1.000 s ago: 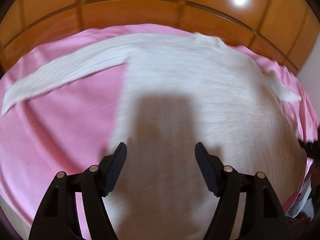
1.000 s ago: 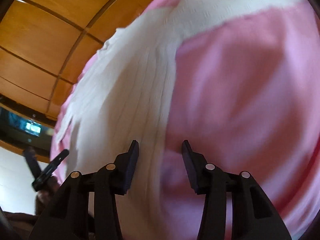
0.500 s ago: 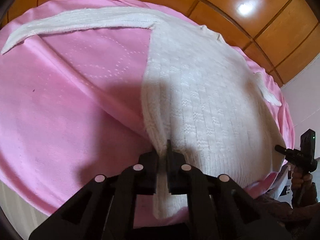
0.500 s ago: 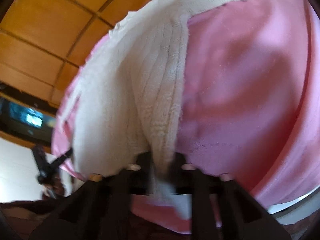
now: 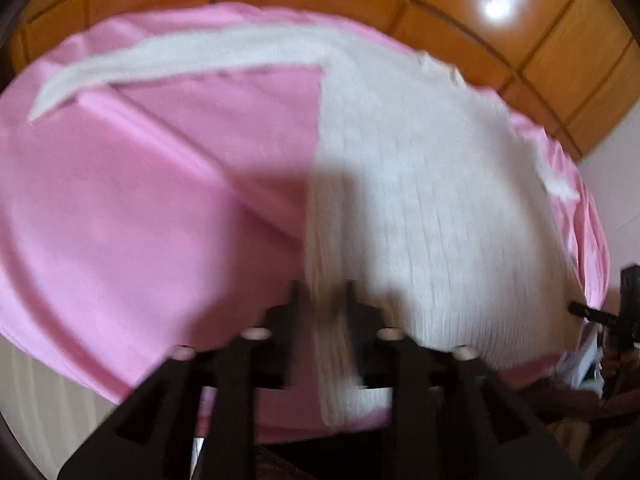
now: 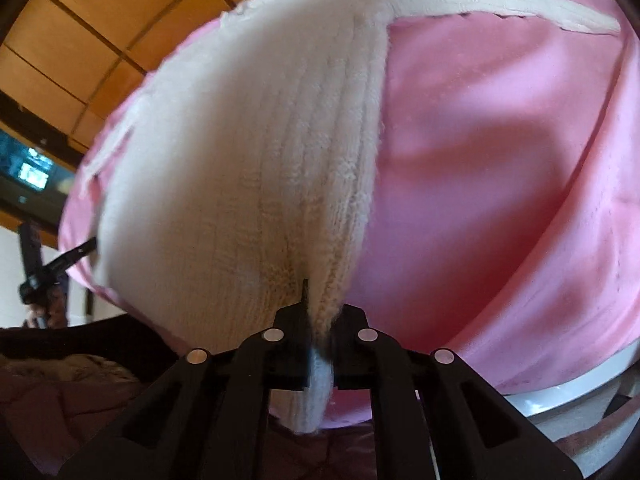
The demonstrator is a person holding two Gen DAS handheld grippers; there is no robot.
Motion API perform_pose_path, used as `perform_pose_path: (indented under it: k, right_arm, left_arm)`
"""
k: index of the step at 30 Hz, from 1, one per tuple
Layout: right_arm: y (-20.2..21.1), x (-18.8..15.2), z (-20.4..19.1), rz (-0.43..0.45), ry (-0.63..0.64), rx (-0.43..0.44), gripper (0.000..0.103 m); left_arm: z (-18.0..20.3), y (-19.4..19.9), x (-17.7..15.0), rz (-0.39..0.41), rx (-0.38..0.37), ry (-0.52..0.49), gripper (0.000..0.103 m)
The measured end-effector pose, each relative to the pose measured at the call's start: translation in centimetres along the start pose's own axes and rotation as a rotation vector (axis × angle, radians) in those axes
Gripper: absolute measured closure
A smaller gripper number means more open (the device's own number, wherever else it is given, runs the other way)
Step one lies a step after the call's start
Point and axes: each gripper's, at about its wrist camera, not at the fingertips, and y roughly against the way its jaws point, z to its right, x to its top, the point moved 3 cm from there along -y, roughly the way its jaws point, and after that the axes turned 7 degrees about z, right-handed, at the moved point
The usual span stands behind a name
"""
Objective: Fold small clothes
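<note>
White knit sweater (image 5: pixel 420 184) lies spread on a pink cloth (image 5: pixel 140 220), and its near hem is pinched at both bottom corners. In the left wrist view, 1 long sleeve (image 5: pixel 168 64) stretches away to the far left of the left gripper (image 5: pixel 324 300), lying flat on the pink cloth with its cuff at the far left end. Directly ahead of this gripper the sweater's left side edge runs straight up the frame, and the 2 black fingers are clamped on a bunched fold of that hem corner, with a strip of knit hanging down between them toward the camera. To the right, the body of the sweater fills the cloth, and a short bit of the other sleeve (image 5: pixel 556 184) shows at its far right edge. This view is blurred. Orange wooden panelling (image 5: pixel 520 40) rises behind the cloth. In the right wrist view, the left gripper (image 6: pixel 60 264) appears small at the far left, at the hem. The sweater (image 6: pixel 248 168) body rises ahead and left of the right gripper (image 6: pixel 322 312), whose fingers are closed tight on the other hem corner, knit gathered between them. A sleeve (image 6: pixel 500 4) runs off to the upper right over bare pink cloth (image 6: pixel 500 180).
</note>
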Motion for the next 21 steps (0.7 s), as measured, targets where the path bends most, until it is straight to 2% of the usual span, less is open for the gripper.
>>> perform_pose_path:
  k: [1, 2, 4, 6, 8, 11, 15, 16, 19, 21]
  right_arm:
    - [0.8, 0.9, 0.6, 0.037, -0.008, -0.009, 0.085]
    - [1.4, 1.9, 1.3, 0.073, -0.031, -0.021, 0.078]
    - [2.3, 4.4, 3.9, 0.159, -0.116, -0.041, 0.078]
    - [2.6, 7.5, 7.5, 0.249, -0.233, -0.096, 0.078]
    - [2.3, 10.0, 11.0, 0.303, -0.333, -0.154, 0.078]
    - [1.5, 13.7, 16.1, 0.384, -0.487, -0.233, 0.078]
    - [0.6, 17.5, 21.3, 0.456, -0.621, -0.301, 0.078]
    - [0.4, 18.0, 22.5, 0.460, -0.646, -0.290, 0.078]
    - [-1.6, 19.8, 25.5, 0.476, -0.759, -0.161, 0.078]
    - [-2.2, 20.5, 26.5, 0.512, -0.798, -0.132, 0.078]
  left_arm:
    - [-0.3, 0.4, 0.9, 0.032, 0.015, 0.016, 0.064]
    - [-0.4, 0.4, 1.7, 0.052, 0.017, 0.032, 0.064]
    - [-0.2, 0.5, 3.1, 0.086, 0.016, 0.062, 0.062]
    - [0.6, 0.2, 4.5, 0.119, 0.008, 0.072, 0.059]
    - [1.7, -0.7, 5.4, 0.124, 0.005, 0.062, 0.052]
    - [4.7, -3.3, 6.3, 0.089, -0.012, 0.020, 0.049]
    - [7.6, -5.9, 6.4, 0.029, -0.030, -0.039, 0.047]
    - [8.1, -6.5, 6.4, 0.013, -0.030, -0.050, 0.046]
    - [9.6, -8.1, 6.3, -0.035, -0.030, -0.074, 0.046]
    - [10.4, -8.9, 6.4, -0.055, -0.017, -0.097, 0.043]
